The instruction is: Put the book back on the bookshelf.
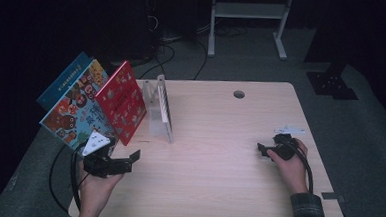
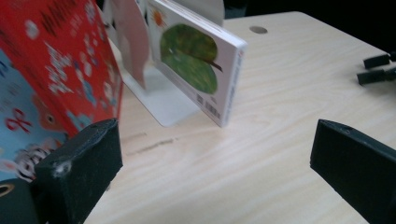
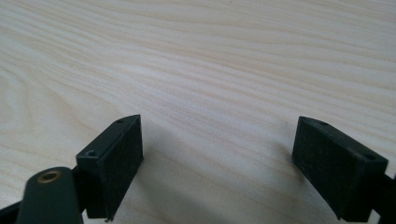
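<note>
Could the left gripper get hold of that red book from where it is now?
Probably yes: the left gripper is open, the red book leans close ahead, and bare table lies between.

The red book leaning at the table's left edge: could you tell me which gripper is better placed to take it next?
Left. The left gripper sits open just below the red book, which fills its own view close ahead. The right gripper rests across the table.

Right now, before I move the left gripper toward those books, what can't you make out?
- Red book: cut off by the left gripper view's top and left edges.
- Blue book, high view: mostly hidden behind the owl-patterned book.
- Book titles, high view: too small to read.
</note>
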Demonstrator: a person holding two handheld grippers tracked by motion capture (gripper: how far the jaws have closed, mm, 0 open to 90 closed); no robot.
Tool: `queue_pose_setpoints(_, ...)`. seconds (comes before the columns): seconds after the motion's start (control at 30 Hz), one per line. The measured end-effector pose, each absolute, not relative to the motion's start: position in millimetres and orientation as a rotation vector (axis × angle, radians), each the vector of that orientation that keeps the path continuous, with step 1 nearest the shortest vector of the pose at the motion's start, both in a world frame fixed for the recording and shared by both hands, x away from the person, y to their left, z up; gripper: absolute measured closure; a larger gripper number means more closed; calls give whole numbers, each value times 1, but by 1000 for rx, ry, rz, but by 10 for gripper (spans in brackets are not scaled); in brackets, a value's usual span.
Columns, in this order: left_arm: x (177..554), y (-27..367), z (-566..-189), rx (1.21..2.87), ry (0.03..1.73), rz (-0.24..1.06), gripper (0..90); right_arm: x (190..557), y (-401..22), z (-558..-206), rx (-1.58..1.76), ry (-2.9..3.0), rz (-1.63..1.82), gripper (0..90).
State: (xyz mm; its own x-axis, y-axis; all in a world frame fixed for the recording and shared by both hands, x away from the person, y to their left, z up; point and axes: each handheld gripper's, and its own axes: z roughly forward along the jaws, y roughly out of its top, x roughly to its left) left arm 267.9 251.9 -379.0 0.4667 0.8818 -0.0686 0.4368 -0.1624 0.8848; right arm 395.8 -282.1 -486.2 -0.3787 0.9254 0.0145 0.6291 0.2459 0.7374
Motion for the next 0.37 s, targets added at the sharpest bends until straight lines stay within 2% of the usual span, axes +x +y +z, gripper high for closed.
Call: queue_pose_setpoints(0.37,259,245,-392,1809,1117,562,14,396,-282,-486,1415,2100,934,155)
